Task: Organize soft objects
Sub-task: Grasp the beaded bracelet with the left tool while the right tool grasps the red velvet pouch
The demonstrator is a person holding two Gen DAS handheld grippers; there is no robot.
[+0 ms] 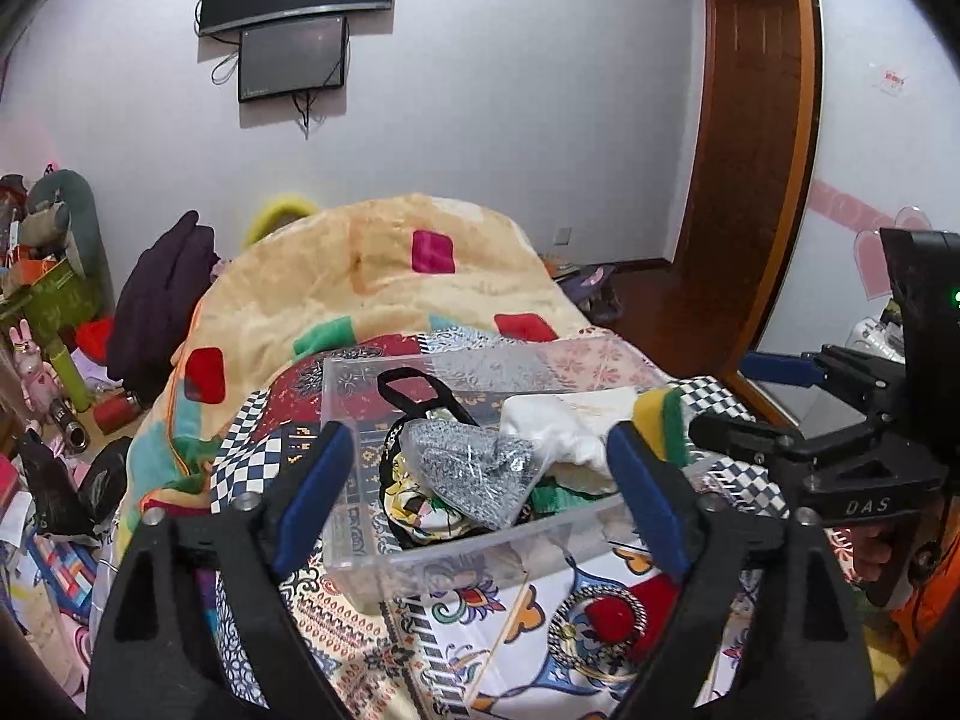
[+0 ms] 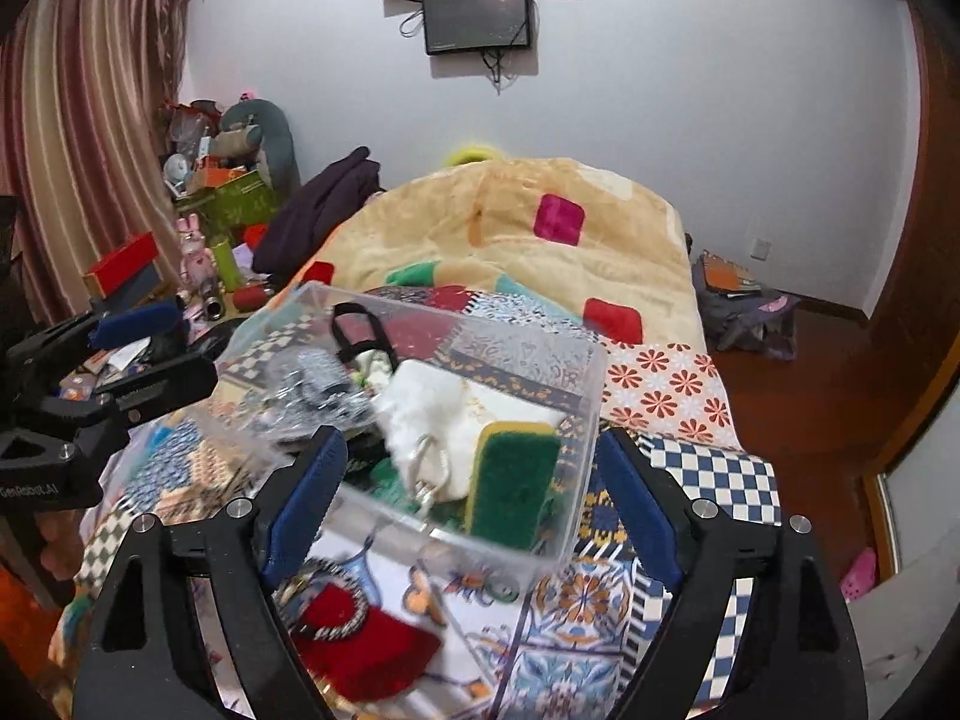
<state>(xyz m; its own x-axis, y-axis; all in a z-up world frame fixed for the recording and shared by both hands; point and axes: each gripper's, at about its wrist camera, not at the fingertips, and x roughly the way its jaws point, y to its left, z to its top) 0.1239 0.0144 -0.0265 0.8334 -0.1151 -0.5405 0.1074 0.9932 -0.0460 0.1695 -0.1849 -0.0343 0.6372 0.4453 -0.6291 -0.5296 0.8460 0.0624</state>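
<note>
1. Behind everything I see a pale wall with two dark screens (image 1: 294,18) mounted on it, and a bed whose patterned patchwork bedspread (image 1: 540,630) runs under both of my grippers, with a cream blanket (image 1: 372,276) heaped at the far end.
2. My left gripper (image 1: 480,498) has its blue-padded fingers (image 1: 312,492) spread wide and holds nothing.
3. Just ahead of it, between and beyond the two fingers, sits the clear plastic box (image 1: 354,456) on the bedspread.
4. Inside the box, as seen from the left gripper: a silver-grey mesh pouch (image 1: 474,474) straight ahead, a white fluffy item (image 1: 564,432) past it to the right, a yellow-and-green sponge (image 1: 663,420) at the right end, and a black strap loop (image 1: 414,390) toward the far left.
5. My right gripper (image 2: 474,510) is also wide open with nothing between its blue pads (image 2: 306,498).
6. From it, the box (image 2: 576,372) lies directly ahead, its near wall between the fingertips.
7. The sponge (image 2: 516,486) stands on edge just ahead, slightly right of centre, with the white fluffy item (image 2: 432,408) behind it and metal clips (image 2: 429,468) hanging at its front.
8. The mesh pouch (image 2: 318,378) is ahead to the left, blurred.
9. Each gripper shows at the edge of the other's view: right one (image 1: 774,396) to the far right, left one (image 2: 144,348) to the far left; both beside the box, apart from it.
</note>
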